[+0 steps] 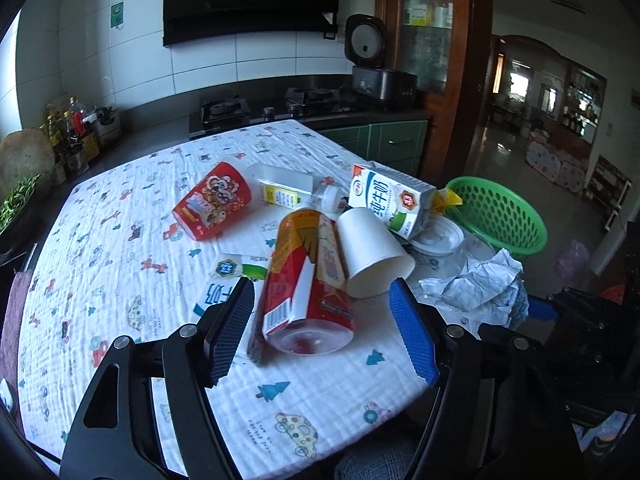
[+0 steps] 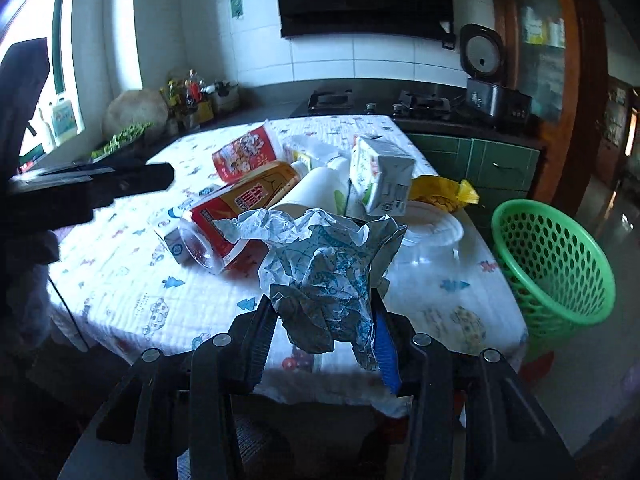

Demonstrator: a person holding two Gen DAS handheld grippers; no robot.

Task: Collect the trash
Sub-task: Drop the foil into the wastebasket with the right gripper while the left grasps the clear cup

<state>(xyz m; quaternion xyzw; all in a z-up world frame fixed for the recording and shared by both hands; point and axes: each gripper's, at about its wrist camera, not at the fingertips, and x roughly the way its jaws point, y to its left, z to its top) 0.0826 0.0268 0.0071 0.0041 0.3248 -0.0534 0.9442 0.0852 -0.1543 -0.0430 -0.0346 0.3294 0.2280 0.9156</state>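
Note:
Trash lies heaped on a table under a patterned cloth [image 1: 120, 248]. My left gripper [image 1: 322, 286] is open, its pads on either side of a red and yellow bottle [image 1: 308, 280] that lies on its side, with gaps on both sides. Against the bottle leans a white paper cup [image 1: 372, 252]. My right gripper [image 2: 323, 304] is shut on a crumpled paper wad [image 2: 328, 276], held above the table's near edge; that wad [image 1: 476, 284] also shows in the left wrist view. A green perforated basket [image 2: 556, 264] stands off the table's right side.
Behind the bottle lie a red printed cup [image 1: 214, 200], a clear bottle with a yellow label [image 1: 288, 190], a milk carton [image 1: 396, 200], a yellow wrapper [image 1: 448, 200] and a clear plastic lid [image 1: 436, 236]. A flattened carton [image 1: 228, 276] lies under the left finger. A stove counter runs behind.

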